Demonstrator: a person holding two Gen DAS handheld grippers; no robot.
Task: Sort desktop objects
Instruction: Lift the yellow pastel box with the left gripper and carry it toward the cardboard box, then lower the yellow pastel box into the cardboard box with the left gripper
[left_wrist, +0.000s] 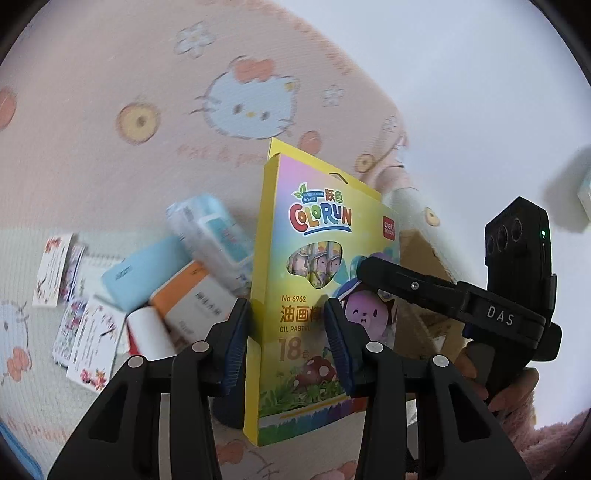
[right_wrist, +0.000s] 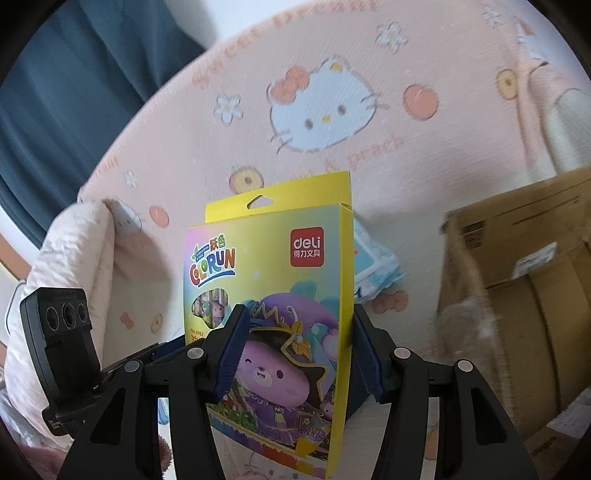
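Note:
A yellow Colorun oil pastel box (left_wrist: 314, 258) (right_wrist: 277, 266) is held upright in the air between both tools. My left gripper (left_wrist: 288, 343) is shut on the box's left edge, one blue pad on the yellow side and the other on the printed front. My right gripper (right_wrist: 299, 350) is shut on the box's right edge, with its far pad hidden behind the box. The right tool's black body (left_wrist: 498, 317) reaches in from the right in the left wrist view. In the right wrist view the left tool's body (right_wrist: 59, 332) shows at lower left.
Below on the left lie several printed cards (left_wrist: 92, 332), a blue power bank (left_wrist: 140, 277), an orange-and-white box (left_wrist: 192, 295) and a tissue pack (left_wrist: 214, 236). An open cardboard box (right_wrist: 517, 295) stands at right, a blue packet (right_wrist: 373, 269) beside it. A pink cartoon-cat cloth (right_wrist: 332, 110) covers the surface.

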